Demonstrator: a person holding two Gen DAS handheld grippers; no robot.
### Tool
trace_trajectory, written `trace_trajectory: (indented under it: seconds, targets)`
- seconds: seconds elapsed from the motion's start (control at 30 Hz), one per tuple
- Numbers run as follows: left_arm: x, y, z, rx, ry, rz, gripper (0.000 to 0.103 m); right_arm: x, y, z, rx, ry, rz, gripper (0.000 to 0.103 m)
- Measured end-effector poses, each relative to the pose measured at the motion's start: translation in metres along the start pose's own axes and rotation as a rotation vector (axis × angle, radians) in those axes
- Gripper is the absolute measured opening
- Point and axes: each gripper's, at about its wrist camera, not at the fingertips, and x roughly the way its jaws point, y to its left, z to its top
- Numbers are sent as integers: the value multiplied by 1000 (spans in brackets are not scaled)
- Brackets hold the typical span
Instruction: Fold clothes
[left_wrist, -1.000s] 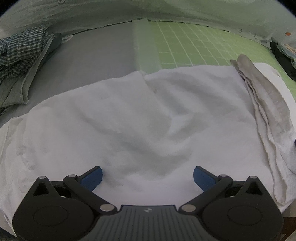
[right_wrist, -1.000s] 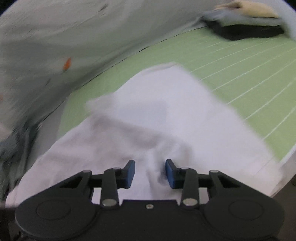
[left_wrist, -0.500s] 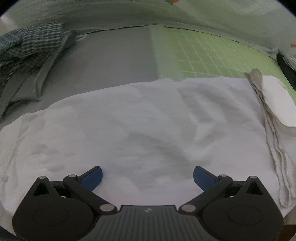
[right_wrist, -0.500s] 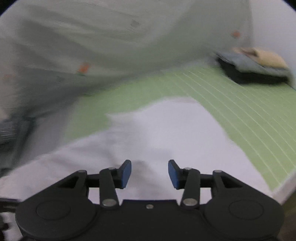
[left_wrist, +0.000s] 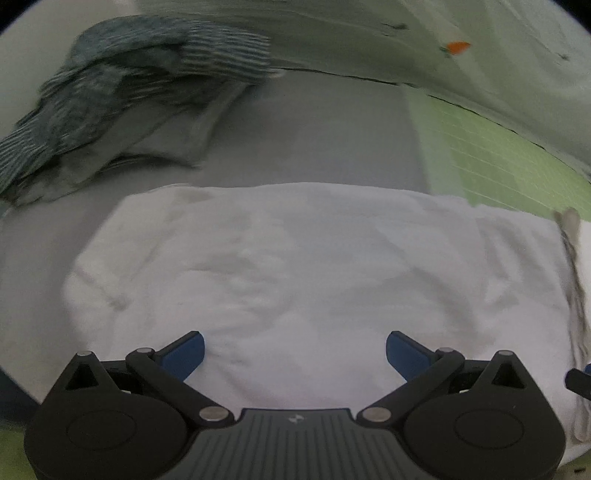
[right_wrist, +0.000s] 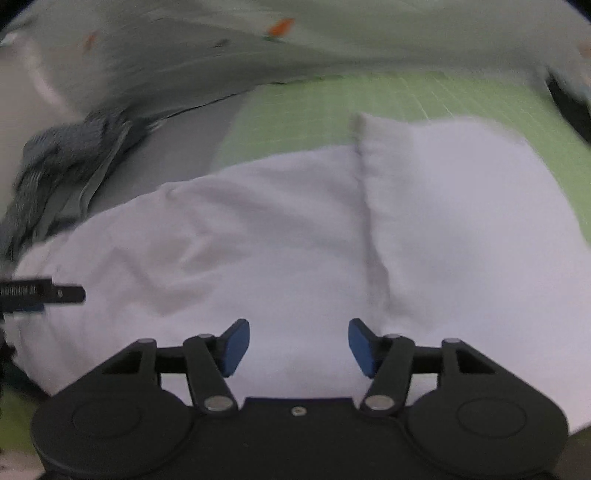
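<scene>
With both our left gripper and right gripper spread and empty, we judge the white garment soft, light, best pinched at its edges.

the white garment is matt woven cloth, soft, lightly creased, with a stitched seam running down it in the right wrist view. the checked shirt is a thin cloth too, woven in dark and pale lines, crumpled. under them lie a plain grey sheet, smooth and matt, and a green mat with a fine pale grid. the left tongs and right tongs are matt black plastic with blue pads that look rubbery and dull metal rivets.
</scene>
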Motion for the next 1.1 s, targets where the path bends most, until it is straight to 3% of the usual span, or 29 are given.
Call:
trace_trajectory:
  seconds: [0.03,0.13,0.2,0.33,0.43,0.57,0.73,1.1]
  targets:
    - [-2,6,-1,-15,-3,3,103,-1,5,2,-26,-17,-16,64]
    - [-10,23,-6,-61,-12,12,103,-5,9,7,-45,-104,-91,93]
    - [-14,34,-9,-91,-18,18,103,-9,7,13,-41,-166,-164,100]
    - [-33,51,-16,-155,-82,-2,103,-3,-12,12,12,-166,-306,102]
    - [-46,63,-19,-183,-144,78,103,5,-29,5,77,-142,-373,102]
    - [-31,85,-21,-256,-113,66,103,24,-45,-3,128,-89,-427,102]
    - [-7,94,-21,-321,-61,45,103,38,-66,-16,219,-17,-399,103]
    - [6,93,-18,-324,-43,59,102,46,-71,-21,234,-32,-362,103]
